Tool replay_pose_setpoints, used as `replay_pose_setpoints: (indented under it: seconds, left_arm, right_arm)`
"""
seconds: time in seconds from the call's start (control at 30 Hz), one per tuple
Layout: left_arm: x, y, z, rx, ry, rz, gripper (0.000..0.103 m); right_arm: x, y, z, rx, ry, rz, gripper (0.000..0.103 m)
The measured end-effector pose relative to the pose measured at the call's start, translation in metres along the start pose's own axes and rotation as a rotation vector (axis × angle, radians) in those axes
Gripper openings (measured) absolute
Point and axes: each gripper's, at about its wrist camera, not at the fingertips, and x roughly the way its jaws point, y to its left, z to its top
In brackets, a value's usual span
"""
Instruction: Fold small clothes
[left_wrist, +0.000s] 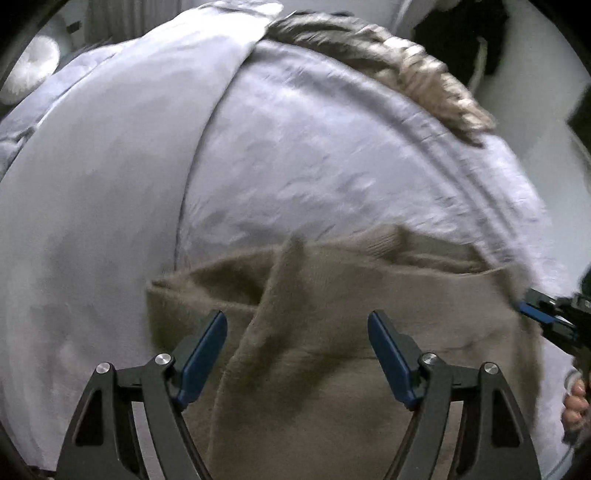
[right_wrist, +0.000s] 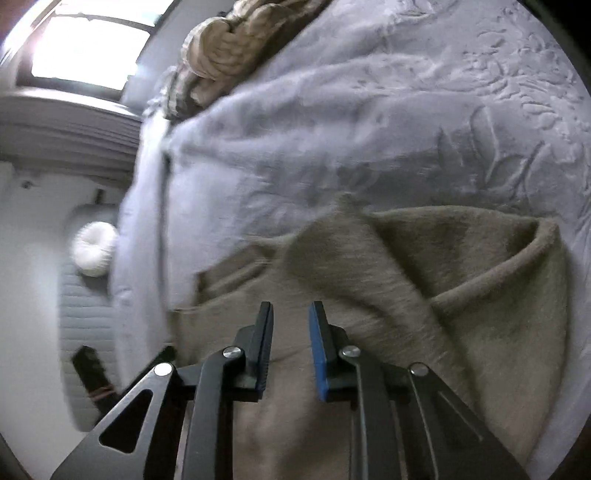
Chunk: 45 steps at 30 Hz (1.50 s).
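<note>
Left gripper (left_wrist: 297, 325): jaws wide apart, blue pads (left_wrist: 205, 363) facing each other, nothing pinched between them. It points steeply down over the sweater (left_wrist: 332, 350), a beige knit garment lying on the bedspread (left_wrist: 295, 155). A folded band of the sweater runs up between the two fingers without touching either pad.

Right gripper (right_wrist: 291, 314): jaws narrow, a small gap showing between the pads (right_wrist: 317, 354). No cloth is visible in that gap; the sweater (right_wrist: 461, 295) lies beneath the fingertips. In the left wrist view the right gripper (left_wrist: 532, 308) enters from the right edge, at the sweater's right border, with the person's hand (left_wrist: 576, 402) behind it.

Sweater: spread near the front edge of the bed. One sleeve or flap is folded across the body; a ribbed edge shows at the far side. In the right wrist view a fold forms an open pocket at the right.

Bedspread (right_wrist: 406, 110): pale grey, embossed pattern, extending beyond the sweater.

Far side: a tan chunky throw (left_wrist: 388, 62) lies along the bed's far edge (right_wrist: 229, 48). Beyond it, a white round cushion (right_wrist: 94, 249) rests on a grey seat, and a bright window (right_wrist: 92, 48) is above.
</note>
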Motion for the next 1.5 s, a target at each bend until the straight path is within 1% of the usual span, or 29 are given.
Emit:
replay_pose_setpoints:
  seconds: [0.03, 0.1, 0.17, 0.2, 0.23, 0.27, 0.33, 0.37, 0.43, 0.47, 0.5, 0.57, 0.67, 0.83, 0.87, 0.9, 0.97, 1.0, 1.07, 1.13, 1.2, 1.23, 1.3, 1.33, 1.37, 1.4, 1.43, 1.5]
  left_arm:
    - [0.01, 0.005, -0.002, -0.015, 0.012, 0.031, 0.079]
    - [0.022, 0.014, -0.005, -0.033, 0.02, 0.082, 0.079]
    - [0.026, 0.024, -0.006, -0.043, 0.012, 0.082, 0.079]
    - [0.025, 0.028, -0.006, -0.042, 0.005, 0.087, 0.079]
    - [0.022, 0.029, -0.005, -0.032, -0.006, 0.11, 0.079]
    - [0.019, 0.03, -0.005, -0.022, -0.014, 0.131, 0.079]
    - [0.012, 0.035, -0.003, -0.008, -0.025, 0.171, 0.079]
    - [0.011, 0.038, -0.003, -0.01, -0.025, 0.173, 0.079]
    - [0.003, 0.046, -0.002, -0.018, -0.019, 0.174, 0.079]
    - [-0.001, 0.05, -0.003, -0.019, -0.016, 0.178, 0.079]
    - [-0.006, 0.053, -0.006, -0.021, -0.013, 0.177, 0.079]
    - [-0.015, 0.056, -0.012, -0.026, -0.003, 0.158, 0.079]
    - [-0.027, 0.058, -0.029, -0.031, 0.035, 0.11, 0.079]
    - [-0.039, 0.05, -0.066, -0.022, 0.13, 0.017, 0.079]
    - [-0.041, 0.048, -0.073, -0.019, 0.145, 0.002, 0.079]
    - [-0.042, 0.045, -0.08, -0.015, 0.16, -0.012, 0.079]
    - [-0.043, 0.043, -0.095, -0.012, 0.189, -0.033, 0.079]
    - [-0.043, 0.043, -0.102, -0.012, 0.203, -0.044, 0.079]
    - [-0.041, 0.043, -0.115, -0.019, 0.232, -0.059, 0.079]
    - [-0.04, 0.045, -0.124, -0.031, 0.248, -0.076, 0.078]
    - [-0.04, 0.048, -0.13, -0.041, 0.245, -0.097, 0.07]
    - [-0.04, 0.049, -0.133, -0.049, 0.249, -0.115, 0.058]
    - [-0.038, 0.053, -0.136, -0.069, 0.256, -0.133, 0.039]
    - [-0.036, 0.055, -0.136, -0.073, 0.258, -0.135, 0.024]
    - [-0.035, 0.057, -0.134, -0.077, 0.261, -0.134, 0.011]
    - [-0.036, 0.061, -0.133, -0.089, 0.258, -0.155, 0.011]
    - [-0.039, 0.063, -0.132, -0.096, 0.249, -0.17, 0.009]
    - [-0.05, 0.064, -0.132, -0.081, 0.228, -0.188, 0.009]
  right_arm:
    - [0.003, -0.003, 0.0, -0.021, -0.007, -0.053, 0.022]
    - [0.003, -0.017, 0.0, -0.055, -0.031, -0.129, 0.012]
    - [0.0, -0.027, 0.002, -0.041, -0.046, -0.132, 0.006]
    - [-0.004, -0.032, 0.002, -0.027, -0.06, -0.13, 0.006]
    - [-0.007, -0.034, 0.003, -0.021, -0.073, -0.139, 0.006]
    - [-0.012, -0.035, 0.003, -0.017, -0.093, -0.163, 0.006]
    - [-0.02, -0.032, 0.004, -0.02, -0.119, -0.211, 0.01]
    - [-0.024, -0.031, 0.004, -0.02, -0.129, -0.23, 0.012]
    - [-0.032, -0.029, 0.005, -0.017, -0.14, -0.263, 0.018]
    - [-0.038, -0.029, 0.003, -0.011, -0.143, -0.261, 0.025]
    - [-0.041, -0.026, 0.001, -0.006, -0.144, -0.251, 0.031]
    - [-0.048, -0.023, -0.008, -0.005, -0.14, -0.226, 0.038]
    - [-0.051, -0.011, -0.035, -0.021, -0.094, -0.162, 0.04]
    - [-0.035, 0.017, -0.104, -0.034, 0.06, -0.008, 0.044]
    - [-0.03, 0.021, -0.119, -0.029, 0.095, 0.023, 0.047]
    - [-0.021, 0.026, -0.139, -0.011, 0.146, 0.063, 0.05]
    - [-0.007, 0.029, -0.172, 0.046, 0.23, 0.123, 0.051]
    - [0.0, 0.028, -0.186, 0.073, 0.265, 0.14, 0.051]
    - [0.011, 0.025, -0.207, 0.117, 0.301, 0.14, 0.051]
    - [0.021, 0.016, -0.222, 0.196, 0.306, 0.144, 0.051]
    - [0.03, 0.005, -0.226, 0.283, 0.273, 0.17, 0.051]
    - [0.032, 0.002, -0.226, 0.318, 0.255, 0.184, 0.051]
    - [0.037, -0.005, -0.224, 0.379, 0.211, 0.228, 0.05]
    - [0.037, -0.005, -0.223, 0.386, 0.197, 0.236, 0.044]
    - [0.037, -0.003, -0.22, 0.381, 0.182, 0.23, 0.013]
    - [0.036, 0.002, -0.215, 0.357, 0.176, 0.194, 0.008]
    - [0.036, 0.008, -0.213, 0.335, 0.177, 0.178, 0.008]
    - [0.029, 0.021, -0.21, 0.259, 0.178, 0.148, 0.008]
